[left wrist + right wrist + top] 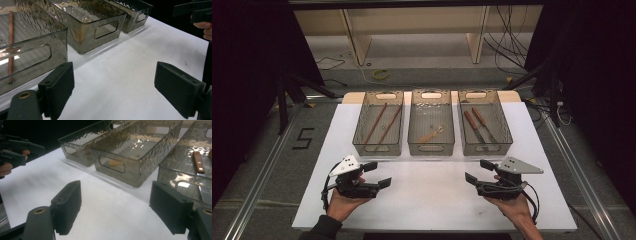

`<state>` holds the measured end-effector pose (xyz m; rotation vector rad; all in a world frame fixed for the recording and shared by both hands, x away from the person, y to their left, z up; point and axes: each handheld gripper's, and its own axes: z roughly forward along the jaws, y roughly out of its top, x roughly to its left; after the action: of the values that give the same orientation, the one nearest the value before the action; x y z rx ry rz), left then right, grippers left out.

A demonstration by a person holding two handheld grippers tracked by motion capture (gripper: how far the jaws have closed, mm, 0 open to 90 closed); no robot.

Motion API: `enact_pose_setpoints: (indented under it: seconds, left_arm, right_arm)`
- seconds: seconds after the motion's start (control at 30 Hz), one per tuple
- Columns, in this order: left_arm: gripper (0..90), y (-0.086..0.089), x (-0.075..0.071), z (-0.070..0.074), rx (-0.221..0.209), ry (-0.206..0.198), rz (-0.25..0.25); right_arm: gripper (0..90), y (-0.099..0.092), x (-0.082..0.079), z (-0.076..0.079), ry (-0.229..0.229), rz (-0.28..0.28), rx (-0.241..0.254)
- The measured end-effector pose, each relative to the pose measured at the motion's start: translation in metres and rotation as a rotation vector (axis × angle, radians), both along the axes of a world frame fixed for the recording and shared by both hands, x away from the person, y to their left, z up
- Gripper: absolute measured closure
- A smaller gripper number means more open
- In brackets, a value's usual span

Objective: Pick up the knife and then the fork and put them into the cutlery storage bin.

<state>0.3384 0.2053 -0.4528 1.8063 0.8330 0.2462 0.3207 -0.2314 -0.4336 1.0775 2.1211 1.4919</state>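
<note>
Looks like nothing's really in hand yet; the left gripper and right gripper both hover over the bare white table with jaws spread wide and empty; all three smoky bins sit in a row beyond them. The left bin holds two brown sticks, the middle bin a small pale thing I can't make out, the right bin two wood-handled knives. My guess: sorting looks done, or it hasn't begun.
</note>
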Motion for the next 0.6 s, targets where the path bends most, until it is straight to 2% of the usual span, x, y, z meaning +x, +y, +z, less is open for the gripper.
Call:
enact_pose_setpoints:
  seconds: [0.27, 0.6]
  left_arm:
    - [15.8, -0.0007, -0.0002, -0.0001, 0.006, 0.001, -0.006]
    - [15.8, -0.0007, -0.0002, -0.0001, 0.007, 0.001, -0.006]
  right_arm:
    - [26.4, -0.0022, -0.0088, -0.0056, 0.001, -0.002, -0.001]
    - [26.5, -0.0043, -0.0080, -0.0064, 0.002, -0.011, 0.009]
